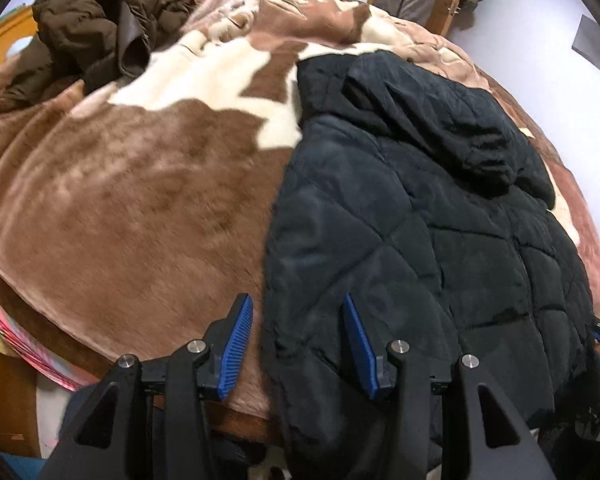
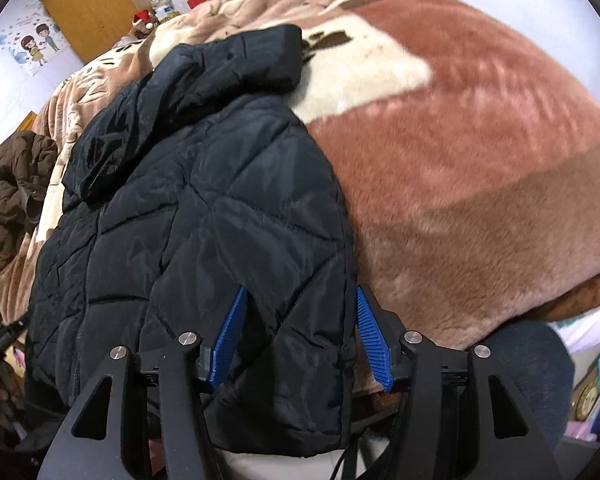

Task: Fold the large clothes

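Grippers point(image 1: 298, 312) point(image 2: 300, 304) agape over quilted black jacket point(image 1: 440, 240)

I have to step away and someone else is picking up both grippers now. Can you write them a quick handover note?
Left gripper: open, holding nothing, jaws straddling the near left edge of the black quilted jacket.
Right gripper: open, holding nothing, at the jacket's near right edge.
The jacket lies lengthwise on the brown and cream blanket, hood at the far end, hem hanging over the near bed edge.
A brown puffer jacket sits crumpled at the far left.
Done: black jacket laid out.
Left: apparently all folds, then the brown one.
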The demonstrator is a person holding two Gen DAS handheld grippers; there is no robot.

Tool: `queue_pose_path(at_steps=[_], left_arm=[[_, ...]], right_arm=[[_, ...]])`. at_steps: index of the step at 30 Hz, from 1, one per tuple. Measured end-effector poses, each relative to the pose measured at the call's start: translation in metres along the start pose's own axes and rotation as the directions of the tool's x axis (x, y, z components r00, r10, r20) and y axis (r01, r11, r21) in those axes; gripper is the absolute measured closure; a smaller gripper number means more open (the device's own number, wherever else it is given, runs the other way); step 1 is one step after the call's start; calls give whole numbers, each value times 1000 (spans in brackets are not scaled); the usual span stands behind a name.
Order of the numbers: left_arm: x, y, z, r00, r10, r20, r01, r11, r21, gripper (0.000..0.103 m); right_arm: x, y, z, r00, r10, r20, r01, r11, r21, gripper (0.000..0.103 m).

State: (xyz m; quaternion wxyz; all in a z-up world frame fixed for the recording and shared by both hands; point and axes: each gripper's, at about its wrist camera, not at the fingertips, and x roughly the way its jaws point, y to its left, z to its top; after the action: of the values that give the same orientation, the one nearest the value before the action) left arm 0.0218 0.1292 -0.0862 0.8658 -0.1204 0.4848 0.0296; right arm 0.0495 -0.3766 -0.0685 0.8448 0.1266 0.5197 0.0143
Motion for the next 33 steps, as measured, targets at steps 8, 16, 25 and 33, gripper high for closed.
queue_pose_path(at_steps=[8, 16, 25, 33], left_arm=[[1, -17, -14, 1000, -14, -26, 15, 999, 29, 45], [14, -19, -21, 993, -22, -115, 25, 999, 28, 46], [-39, -20, 4, 980, -196, 20, 196, 980, -36, 88], [-105, -20, 43, 933, -292, 210, 304, 952, -26, 89]], right_arm=[[13, -10, -5, 996, 51, -79, -45, 996, 75, 46], [18, -2, -7, 986, 82, -147, -74, 996, 58, 52], [-27, 10, 10, 966, 254, -52, -252, 967, 50, 90], [-85, 20, 36, 915, 388, 108, -393, 919, 20, 91]])
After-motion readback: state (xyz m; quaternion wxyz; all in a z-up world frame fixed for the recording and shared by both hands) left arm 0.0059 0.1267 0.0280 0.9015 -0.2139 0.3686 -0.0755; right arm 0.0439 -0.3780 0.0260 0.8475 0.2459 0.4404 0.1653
